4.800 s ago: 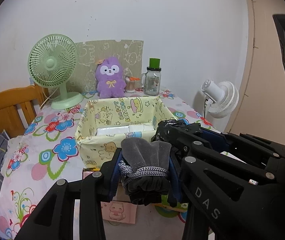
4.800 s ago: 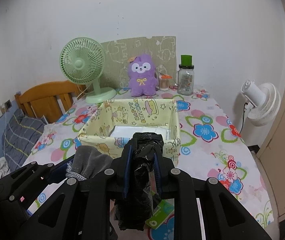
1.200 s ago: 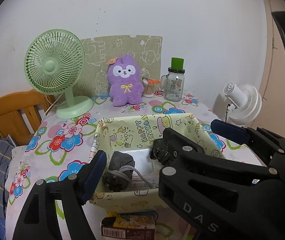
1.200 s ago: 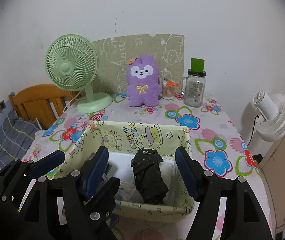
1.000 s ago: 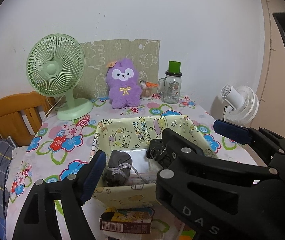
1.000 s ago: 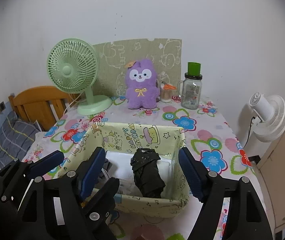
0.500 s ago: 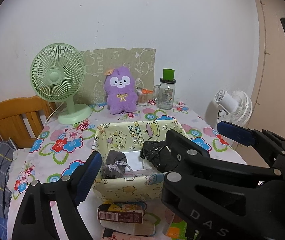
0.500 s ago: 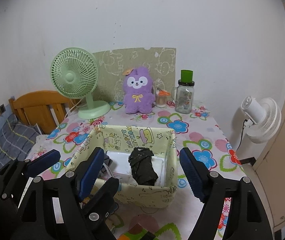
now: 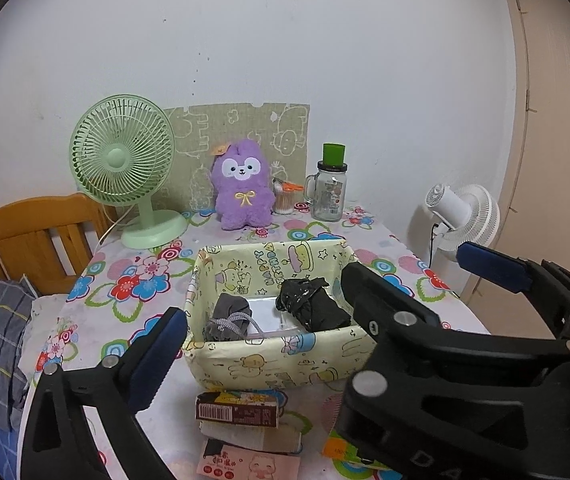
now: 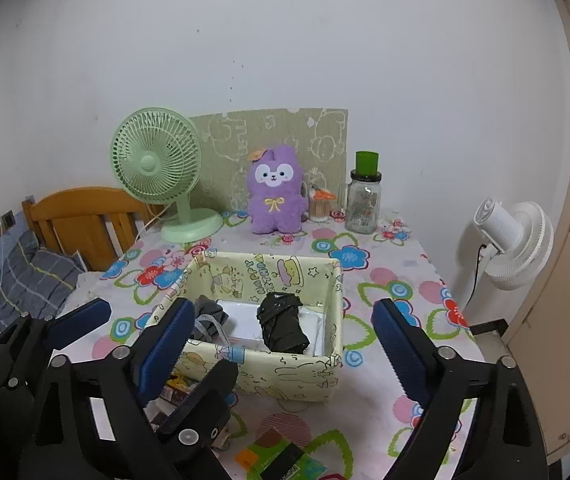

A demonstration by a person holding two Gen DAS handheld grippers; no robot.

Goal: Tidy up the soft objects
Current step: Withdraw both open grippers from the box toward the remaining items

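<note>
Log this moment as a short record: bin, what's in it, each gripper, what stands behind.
bin: yellow fabric bin on the floral table
contents: grey bundle left, black bundle right
left gripper: jaws opening, nothing between them
right gripper: jaws opening, nothing between them
behind: green fan, purple plush, jar

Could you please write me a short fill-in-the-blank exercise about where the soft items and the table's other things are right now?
1. The grey pouch and the black bundle both lie inside the yellow ____.
2. The purple plush toy stands between the glass jar and the green ____.
3. The jar's lid is coloured ____.

Missing words: box; fan; green
</note>
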